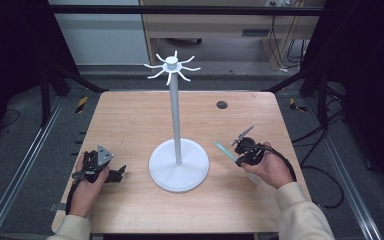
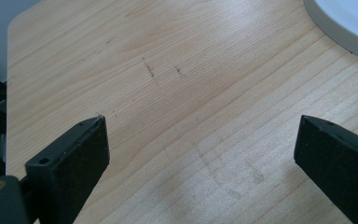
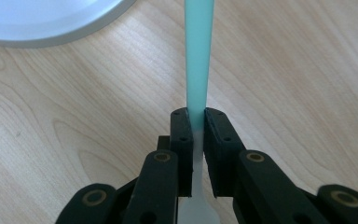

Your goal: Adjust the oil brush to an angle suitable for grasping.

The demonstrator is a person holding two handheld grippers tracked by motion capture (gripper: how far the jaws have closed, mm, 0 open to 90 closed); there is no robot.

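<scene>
Right tongs [image 3: 196, 122] pinch a slim teal strip [image 3: 199, 60], lifted just off the worktop [image 1: 130, 120] beside the white stand's round base [image 1: 179, 172]. Strip points toward the stand. Left tongs [image 2: 200, 149] spread wide, nothing between, low over bare wood.

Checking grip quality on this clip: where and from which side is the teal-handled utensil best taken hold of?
As here: the right claw clamps the teal utensil on its flat handle where teal meets the white end, jaws on the two broad faces. The thin, flat strip suits that; coming along its length keeps the teal end free.
</scene>
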